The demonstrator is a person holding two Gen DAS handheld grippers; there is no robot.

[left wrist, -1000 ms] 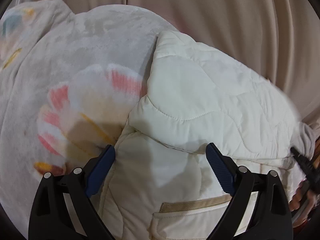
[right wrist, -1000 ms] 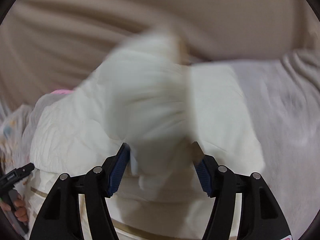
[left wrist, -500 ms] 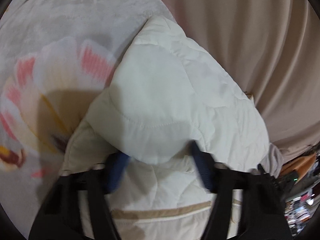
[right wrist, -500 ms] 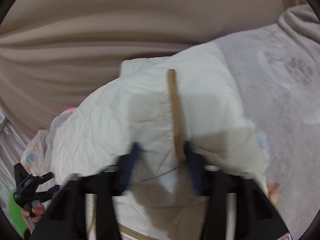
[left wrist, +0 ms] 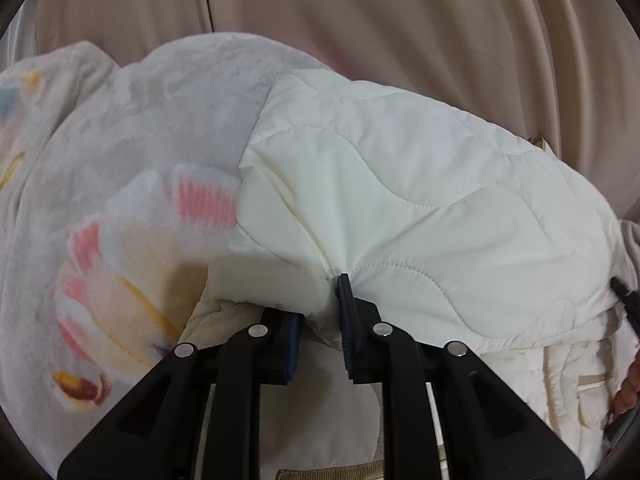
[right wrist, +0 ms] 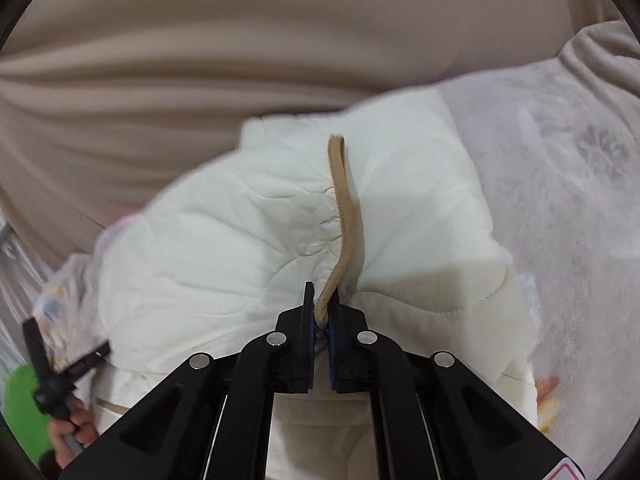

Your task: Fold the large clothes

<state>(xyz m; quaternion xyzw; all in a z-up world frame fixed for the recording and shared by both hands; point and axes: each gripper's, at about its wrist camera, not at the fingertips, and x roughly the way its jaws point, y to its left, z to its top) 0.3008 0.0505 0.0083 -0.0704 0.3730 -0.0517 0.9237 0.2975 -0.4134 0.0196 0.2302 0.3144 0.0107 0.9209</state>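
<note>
A cream quilted jacket (left wrist: 420,200) lies bunched on a pale flowered blanket (left wrist: 140,140). My left gripper (left wrist: 320,300) is closing on a fold of the jacket's quilted cloth. The cloth puckers at its blue pads (left wrist: 344,312), and the left pad is half hidden under the fold. In the right wrist view the jacket (right wrist: 240,248) shows a tan trim strip (right wrist: 344,208) running down into my right gripper (right wrist: 323,292). That gripper's jaws are closing tight on the trim and the cream edge beside it.
A beige draped cloth (left wrist: 400,20) rises behind the blanket (right wrist: 580,200). The right gripper's tip (left wrist: 624,296) pokes in at the right edge. A hand (right wrist: 76,432) holds the left gripper's handle (right wrist: 48,360) beside something green (right wrist: 20,408). A tan-edged pocket (left wrist: 596,384) faces up.
Both grippers went from wide open to closed on the jacket. The left one moved over the fold and pinched it. The right one clamped the tan trim.
</note>
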